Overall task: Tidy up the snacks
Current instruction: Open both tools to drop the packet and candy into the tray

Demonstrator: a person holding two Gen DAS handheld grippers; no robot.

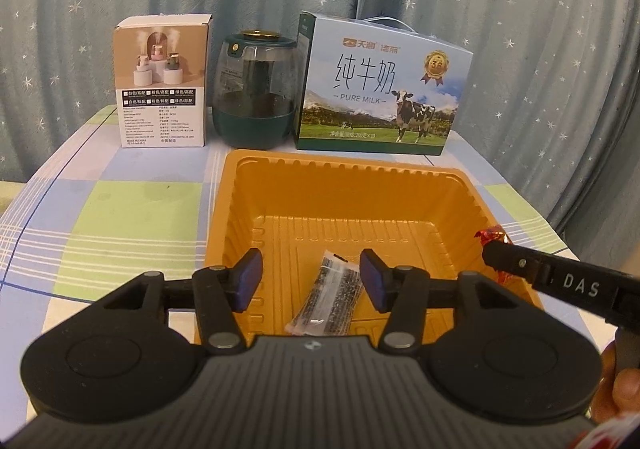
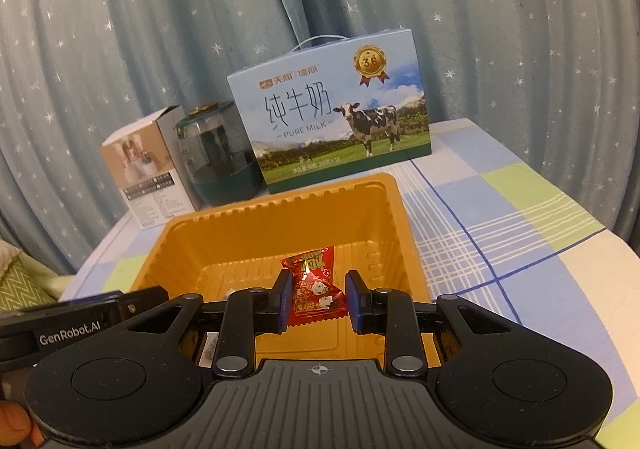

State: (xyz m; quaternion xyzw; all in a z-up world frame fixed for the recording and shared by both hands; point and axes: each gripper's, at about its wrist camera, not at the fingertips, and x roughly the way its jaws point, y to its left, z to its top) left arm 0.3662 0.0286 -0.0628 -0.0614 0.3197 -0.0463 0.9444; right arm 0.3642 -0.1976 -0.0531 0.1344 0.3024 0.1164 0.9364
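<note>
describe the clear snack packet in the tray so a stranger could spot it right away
Find the orange plastic tray on the checked tablecloth, in front of the pure milk box. On its floor lies the clear packet, long and flat with dark specks inside. The other snack there, the red candy, is shiny and printed.

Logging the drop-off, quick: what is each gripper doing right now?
Left gripper: open, clear snack packet lies loose in the orange tray.
Right gripper: open, red candy between the jaws, not pinched.
</note>
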